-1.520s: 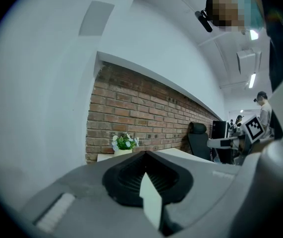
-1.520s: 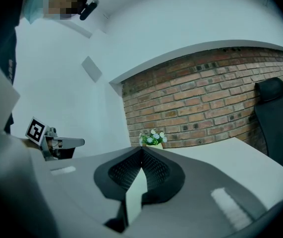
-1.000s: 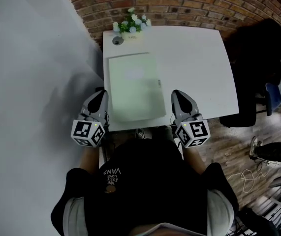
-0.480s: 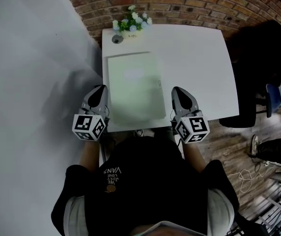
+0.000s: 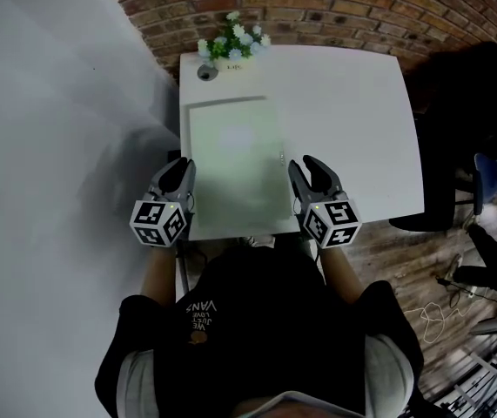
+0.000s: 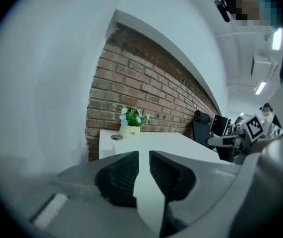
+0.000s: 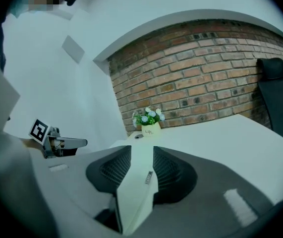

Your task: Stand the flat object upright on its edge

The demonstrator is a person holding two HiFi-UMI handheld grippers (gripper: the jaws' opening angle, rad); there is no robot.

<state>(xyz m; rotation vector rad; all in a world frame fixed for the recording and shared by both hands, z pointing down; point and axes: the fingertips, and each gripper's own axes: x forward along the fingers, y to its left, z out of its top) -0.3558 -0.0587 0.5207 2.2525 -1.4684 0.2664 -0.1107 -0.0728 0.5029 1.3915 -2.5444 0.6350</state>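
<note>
One pale green, rectangular flat object lies flat on the white table.

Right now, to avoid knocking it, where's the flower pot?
Head view: flower pot at the table's far-left corner, by the brick wall, beside a small round disc.

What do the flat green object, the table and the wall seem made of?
The flat object: probably plastic or coated card, matte, evenly pale green. The table: perhaps laminate, smooth plain white. The wall: red brick, mortar joints visible.
</note>
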